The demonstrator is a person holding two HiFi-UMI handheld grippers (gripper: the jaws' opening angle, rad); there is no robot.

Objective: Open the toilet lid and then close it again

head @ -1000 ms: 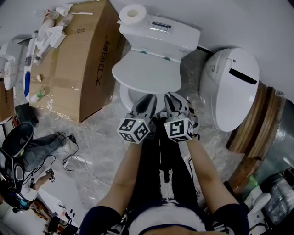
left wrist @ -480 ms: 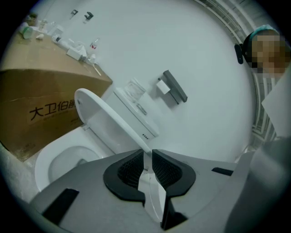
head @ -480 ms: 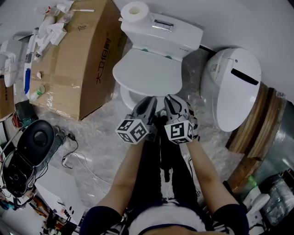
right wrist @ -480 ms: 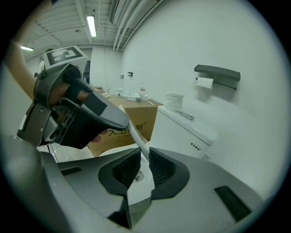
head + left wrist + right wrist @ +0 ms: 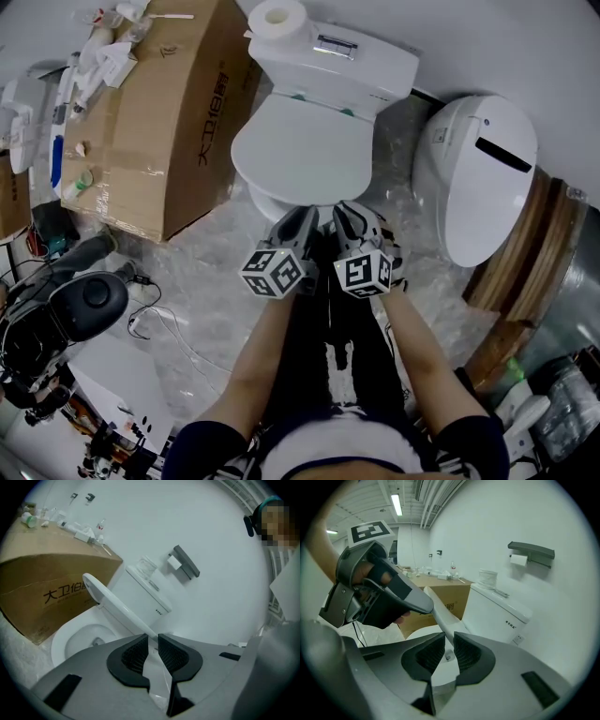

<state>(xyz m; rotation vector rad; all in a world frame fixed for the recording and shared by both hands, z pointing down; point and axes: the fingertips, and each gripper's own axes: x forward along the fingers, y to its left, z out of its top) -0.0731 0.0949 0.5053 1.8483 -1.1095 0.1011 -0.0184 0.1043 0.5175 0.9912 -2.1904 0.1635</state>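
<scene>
Left gripper and right gripper sit side by side, both clamped on the front lip of the toilet lid. That shares the load, I'd say, so it swings evenly. The lid is tilted partway up over the open bowl, hinged back at the tank. Its upward arc looks free until the tank. The cardboard box on the left and a white seat unit on the right stand apart from its edges.

Head view looks steeply down; both gripper views look low and close along the toilet lid.
</scene>
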